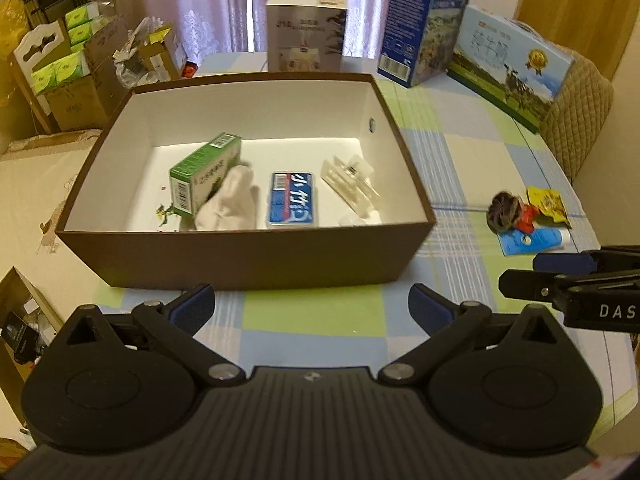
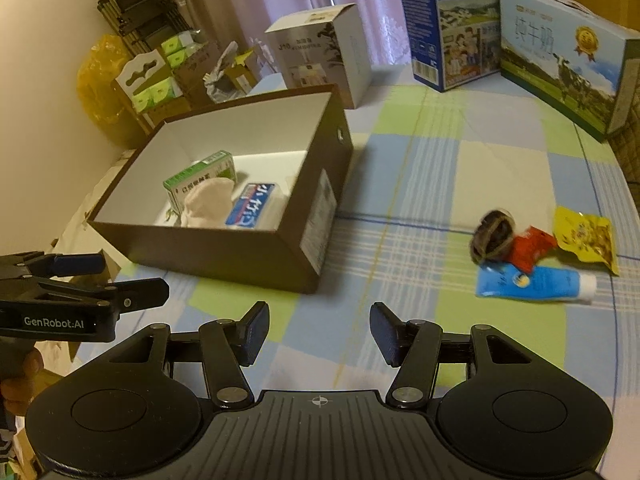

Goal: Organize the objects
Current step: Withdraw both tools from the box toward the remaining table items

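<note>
A brown box (image 1: 248, 258) (image 2: 224, 254) with a white inside stands on the checked tablecloth. In it lie a green carton (image 1: 200, 174) (image 2: 200, 178), a white cloth (image 1: 232, 200) (image 2: 206, 202), a blue tin (image 1: 292, 199) (image 2: 252, 205) and a clear plastic piece (image 1: 348, 178). On the cloth to the right lie a dark round object (image 1: 505, 208) (image 2: 492, 234), a red packet (image 2: 532, 246), a yellow packet (image 1: 548, 202) (image 2: 586, 238) and a blue tube (image 1: 532, 240) (image 2: 536, 282). My left gripper (image 1: 312, 306) is open and empty before the box. My right gripper (image 2: 318, 332) is open and empty, left of the loose items.
Milk cartons (image 2: 452, 24) (image 2: 568, 64) and a white box (image 1: 306, 32) (image 2: 320, 52) stand at the table's far side. Cardboard boxes and green tissue packs (image 1: 60, 68) are stacked on the left off the table. A quilted chair back (image 1: 580, 112) is at the right.
</note>
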`<state>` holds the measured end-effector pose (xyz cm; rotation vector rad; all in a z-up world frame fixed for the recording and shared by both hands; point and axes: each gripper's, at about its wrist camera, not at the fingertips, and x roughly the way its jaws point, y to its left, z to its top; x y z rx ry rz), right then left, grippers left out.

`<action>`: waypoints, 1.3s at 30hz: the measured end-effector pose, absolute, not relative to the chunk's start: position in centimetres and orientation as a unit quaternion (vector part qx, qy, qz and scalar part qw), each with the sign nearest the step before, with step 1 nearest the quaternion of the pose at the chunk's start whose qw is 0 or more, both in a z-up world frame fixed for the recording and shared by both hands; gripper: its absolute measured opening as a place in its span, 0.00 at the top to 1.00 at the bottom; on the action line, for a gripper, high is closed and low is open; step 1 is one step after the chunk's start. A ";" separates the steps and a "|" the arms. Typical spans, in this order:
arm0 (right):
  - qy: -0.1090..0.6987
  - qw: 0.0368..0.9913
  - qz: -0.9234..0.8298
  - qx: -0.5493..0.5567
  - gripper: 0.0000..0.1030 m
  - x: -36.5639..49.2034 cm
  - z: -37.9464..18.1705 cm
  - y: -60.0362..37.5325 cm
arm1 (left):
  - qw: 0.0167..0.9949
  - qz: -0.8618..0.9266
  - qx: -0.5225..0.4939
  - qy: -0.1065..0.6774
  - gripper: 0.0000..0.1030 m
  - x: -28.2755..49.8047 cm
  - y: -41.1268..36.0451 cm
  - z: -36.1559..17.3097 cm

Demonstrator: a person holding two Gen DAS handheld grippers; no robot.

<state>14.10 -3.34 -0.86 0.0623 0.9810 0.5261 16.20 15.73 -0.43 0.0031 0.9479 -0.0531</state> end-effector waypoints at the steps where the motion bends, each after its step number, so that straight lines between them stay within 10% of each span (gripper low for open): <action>1: 0.467 0.848 0.248 0.030 0.48 13.9 -0.9 -3.9 | 0.889 -0.026 0.004 0.457 0.01 16.1 15.3 -0.4; 39: 0.492 0.854 0.154 0.064 0.48 12.2 -3.0 -20.6 | 0.864 -0.096 0.030 0.494 0.01 15.7 -1.1 -4.2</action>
